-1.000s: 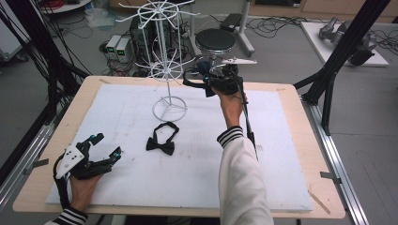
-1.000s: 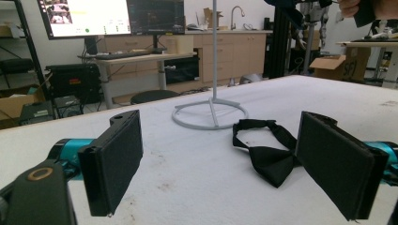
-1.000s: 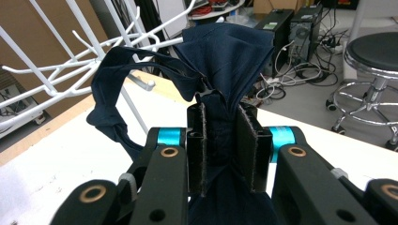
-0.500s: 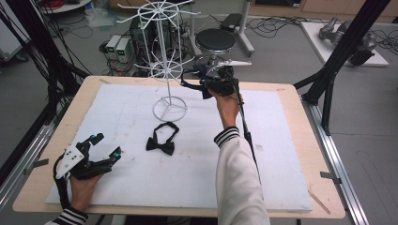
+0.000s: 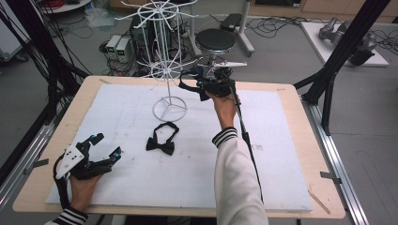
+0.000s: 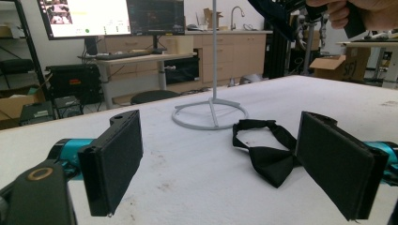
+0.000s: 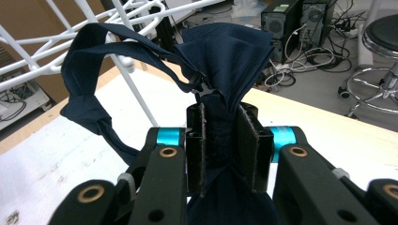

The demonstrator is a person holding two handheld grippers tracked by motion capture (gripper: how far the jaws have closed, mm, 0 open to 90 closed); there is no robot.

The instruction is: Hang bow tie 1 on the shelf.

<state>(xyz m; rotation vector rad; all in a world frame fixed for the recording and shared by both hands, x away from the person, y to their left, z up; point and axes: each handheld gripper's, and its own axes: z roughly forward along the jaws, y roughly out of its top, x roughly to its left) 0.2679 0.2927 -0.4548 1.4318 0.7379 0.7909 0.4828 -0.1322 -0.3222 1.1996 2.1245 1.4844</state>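
The right hand-held gripper (image 7: 220, 150) is clamped on a dark blue bow tie (image 7: 225, 51), its pads pressed tight on the bunched middle so the wings fan out above the jaws and the neck strap (image 7: 94, 93) loops free to the left. It is held high at the far side of the counter (image 5: 291, 98), right beside the lower tier of the white wire rack (image 5: 162, 70), most likely so the strap can be slipped over one of the rack's arms; in the right gripper view the strap seems to lie against a white wire already, though I cannot tell whether it is hooked on or only passing in front. Nearer, a black bow tie (image 5: 161, 140) lies flat on the white sheet just in front of the rack's round base, waiting its turn by the look of it. At the near left corner the left hand-held gripper (image 5: 104, 146) rests low on the counter, jaws wide apart and holding nothing, pointed toward the black bow tie.
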